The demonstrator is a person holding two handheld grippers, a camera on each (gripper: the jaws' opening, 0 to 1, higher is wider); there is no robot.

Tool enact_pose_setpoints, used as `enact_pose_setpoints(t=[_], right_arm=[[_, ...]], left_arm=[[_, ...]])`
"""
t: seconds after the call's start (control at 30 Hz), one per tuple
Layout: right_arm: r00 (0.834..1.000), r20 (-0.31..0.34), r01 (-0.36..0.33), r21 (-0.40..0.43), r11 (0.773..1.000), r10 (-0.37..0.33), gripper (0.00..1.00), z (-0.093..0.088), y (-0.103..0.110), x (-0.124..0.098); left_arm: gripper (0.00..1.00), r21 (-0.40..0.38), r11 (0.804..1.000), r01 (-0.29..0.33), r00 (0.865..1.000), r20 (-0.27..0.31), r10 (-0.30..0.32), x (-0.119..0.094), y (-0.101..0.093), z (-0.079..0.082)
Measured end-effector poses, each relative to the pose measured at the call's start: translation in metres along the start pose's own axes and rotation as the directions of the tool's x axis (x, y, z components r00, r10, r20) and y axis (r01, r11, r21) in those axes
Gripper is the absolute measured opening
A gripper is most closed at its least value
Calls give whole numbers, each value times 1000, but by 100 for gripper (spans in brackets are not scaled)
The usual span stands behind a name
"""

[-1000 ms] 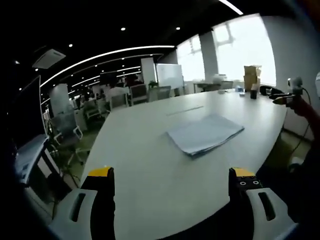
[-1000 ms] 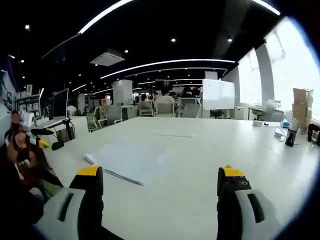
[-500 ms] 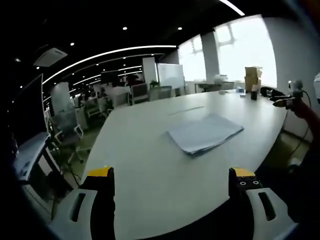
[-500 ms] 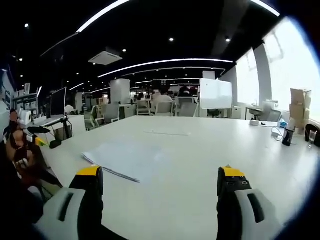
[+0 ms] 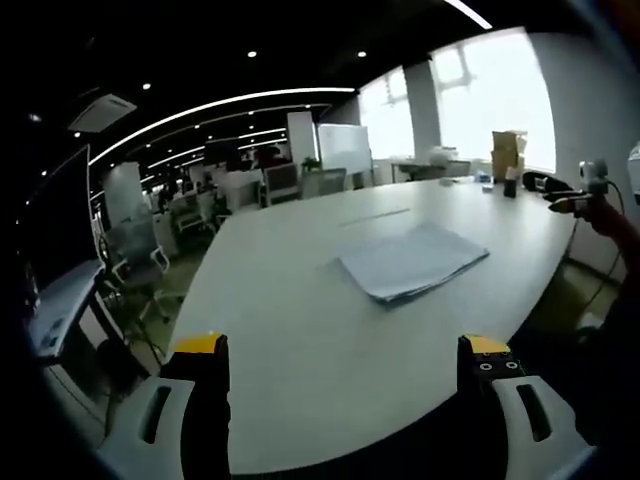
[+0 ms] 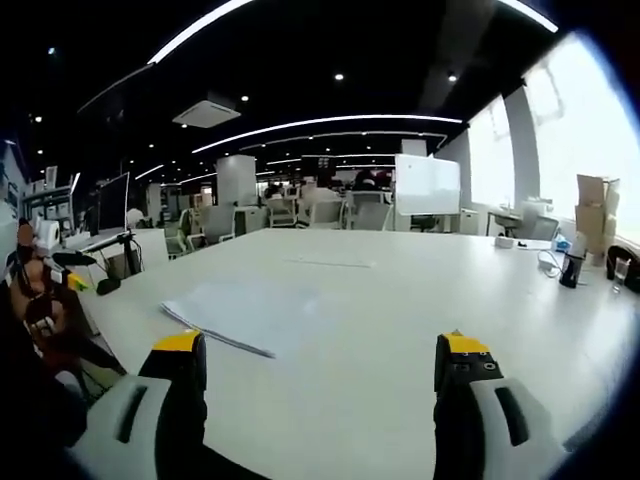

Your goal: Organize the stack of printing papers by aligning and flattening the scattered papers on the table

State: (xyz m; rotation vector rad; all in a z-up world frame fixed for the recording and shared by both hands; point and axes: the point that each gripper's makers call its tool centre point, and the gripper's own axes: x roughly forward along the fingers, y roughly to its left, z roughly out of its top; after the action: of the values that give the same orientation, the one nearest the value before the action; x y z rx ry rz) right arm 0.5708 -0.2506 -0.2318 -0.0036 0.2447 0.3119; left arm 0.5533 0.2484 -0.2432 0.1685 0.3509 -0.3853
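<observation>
- Pale grey-white counter (image 5: 300, 330), broad and matte, carries the stack of printing papers (image 5: 410, 262); in the left gripper view the stack lies at about 1 o'clock from the jaws, well apart from them.
- In the right gripper view the same stack of printing papers (image 6: 250, 312) sits at about 10 o'clock, near the counter's edge on that side, its sheets slightly fanned so the edges do not line up.
- Left hand-held gripper (image 5: 340, 365): jaws spread wide, nothing between them, hovering short of the counter edge.
- Right hand-held gripper (image 6: 318, 365): jaws likewise spread and empty, held over the counter with the stack off to one side.
- The step in hand looks like the approach: neither tool touches paper yet, so none of the aligning appears done.
- To do it well, bring one hand-held gripper to each of two opposite edges of the stack, so the sheets are squeezed between them rather than pushed along the smooth top.
- Keep the jaw faces low and flat against the sheet edges; a high contact would ride over the top sheets and fan them further.
- Nudge in short taps, then press down from above to flatten.
- A bottle (image 6: 572, 268) and cardboard boxes (image 6: 592, 205) stand at the far end, well apart from the work.
</observation>
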Motion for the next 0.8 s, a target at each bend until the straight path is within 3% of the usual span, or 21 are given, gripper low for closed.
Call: enact_pose_setpoints(t=[0.8], right_arm=[[1000, -7, 0, 1, 1000, 0, 90, -3, -1, 0]], left_arm=[[97, 1, 1000, 4, 1000, 4, -4, -1, -2, 0]])
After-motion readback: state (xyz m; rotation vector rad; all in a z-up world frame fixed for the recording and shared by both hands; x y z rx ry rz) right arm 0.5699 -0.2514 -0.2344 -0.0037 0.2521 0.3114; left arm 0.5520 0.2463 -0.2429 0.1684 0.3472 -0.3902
